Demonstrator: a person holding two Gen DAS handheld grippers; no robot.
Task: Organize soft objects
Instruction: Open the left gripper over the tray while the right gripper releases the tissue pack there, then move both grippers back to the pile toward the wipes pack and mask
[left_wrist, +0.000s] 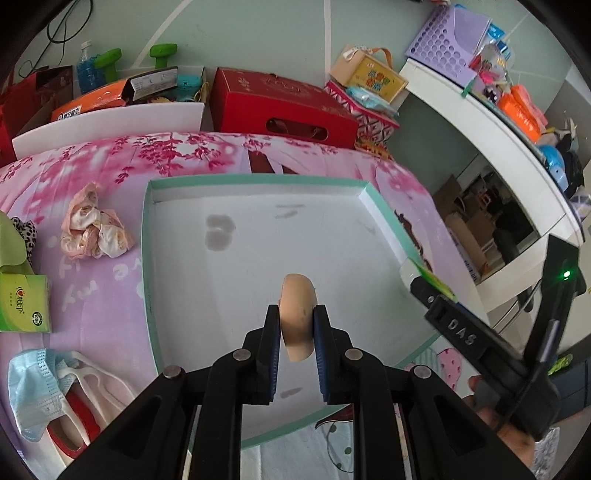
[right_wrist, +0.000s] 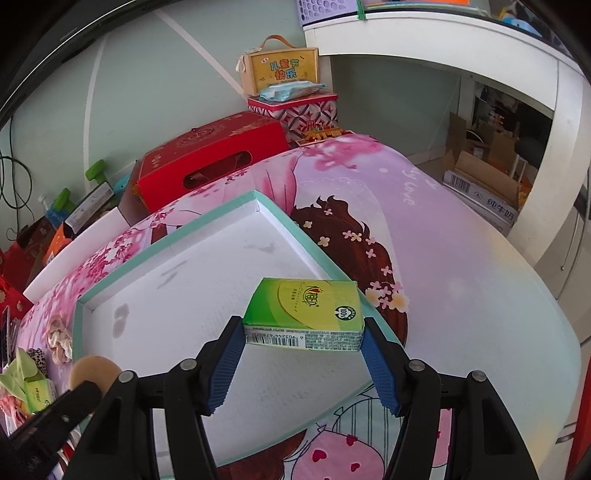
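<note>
My left gripper (left_wrist: 297, 325) is shut on a beige round sponge puff (left_wrist: 297, 306) and holds it above the white tray with a mint rim (left_wrist: 146, 236). My right gripper (right_wrist: 303, 336) is shut on a green tissue pack (right_wrist: 306, 310) above the same tray (right_wrist: 295, 229), near its right edge. The puff also shows at the lower left of the right wrist view (right_wrist: 92, 371). On the bedsheet left of the tray lie a crumpled pink cloth (left_wrist: 94, 225), a second green tissue pack (left_wrist: 22, 302), a leopard-print cloth (left_wrist: 24, 232) and a blue face mask (left_wrist: 33, 387).
The tray sits on a pink floral bedsheet (left_wrist: 92, 295). Behind it stand a red gift box (left_wrist: 277, 103), a white bin of boxes (left_wrist: 110, 114) and patterned boxes (left_wrist: 365, 107). A white desk (left_wrist: 498, 122) is at the right, with cardboard boxes (right_wrist: 484, 177) under it.
</note>
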